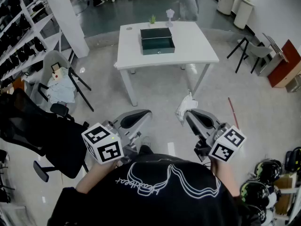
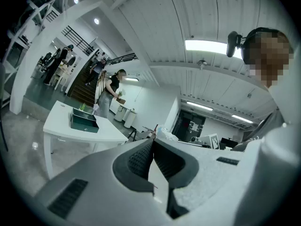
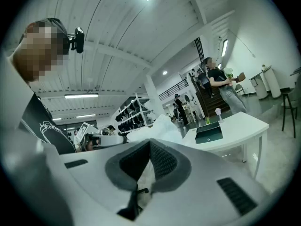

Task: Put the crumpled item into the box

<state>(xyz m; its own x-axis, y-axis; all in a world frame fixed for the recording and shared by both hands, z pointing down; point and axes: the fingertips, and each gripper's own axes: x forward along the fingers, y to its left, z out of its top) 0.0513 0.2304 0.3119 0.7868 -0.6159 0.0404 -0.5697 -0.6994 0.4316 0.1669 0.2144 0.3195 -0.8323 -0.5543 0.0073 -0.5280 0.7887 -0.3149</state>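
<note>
A dark green open box (image 1: 157, 40) sits on a white table (image 1: 197, 46) a few steps ahead of me. My right gripper (image 1: 188, 112) is shut on a white crumpled item (image 1: 185, 105), which sticks out past its tips above the floor. In the right gripper view the crumpled item (image 3: 157, 126) bulges beyond the closed jaws, with the box (image 3: 208, 132) far off to the right. My left gripper (image 1: 145, 113) is held level beside it, shut with nothing in it. The left gripper view shows the box (image 2: 83, 121) on the table (image 2: 59, 126) at the left.
A black office chair (image 1: 42, 131) and a grey chair with cloth on it (image 1: 59, 81) stand to my left, by shelves (image 1: 19, 27). A person (image 1: 188, 1) stands beyond the table. A small plant (image 1: 152, 19) is behind the box. A folding chair (image 1: 251, 51) and helmets (image 1: 263, 182) are at the right.
</note>
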